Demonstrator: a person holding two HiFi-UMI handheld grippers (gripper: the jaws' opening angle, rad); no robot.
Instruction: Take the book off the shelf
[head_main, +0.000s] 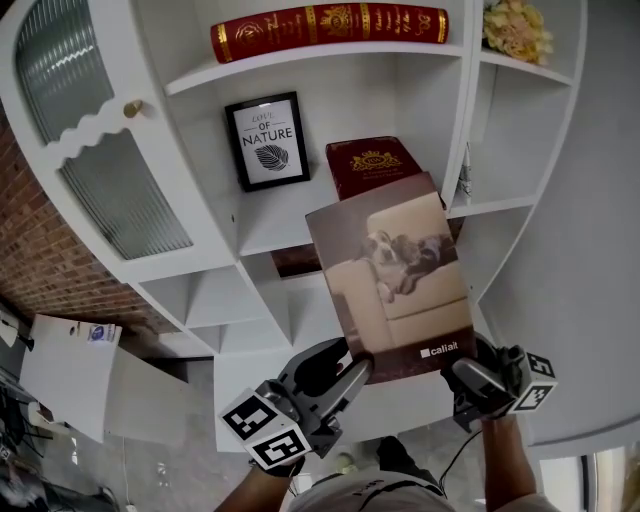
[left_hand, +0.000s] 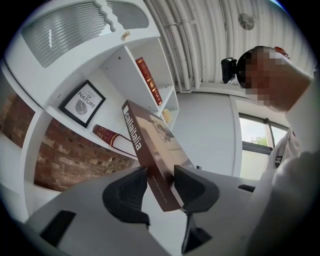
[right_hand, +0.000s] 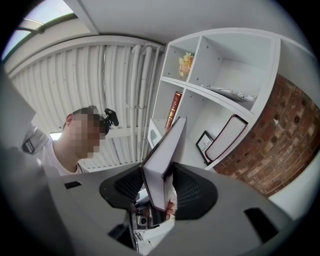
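Partly, the book (head_main: 392, 285) hides a shelved red volume (head_main: 372, 165).

The left gripper (head_main: 348, 372) and right gripper (head_main: 466, 378) are held up side by side at the near edge of the head view. The left forearm (head_main: 262, 488) and right forearm (head_main: 510, 462) rise from below. The left jaws are clamped on the spine at the book's (head_main: 395, 270) lower left corner. The right jaws are pressed on the page edge at its lower right corner. The left marker cube (head_main: 265, 430) and right marker cube (head_main: 536, 384) face the camera.
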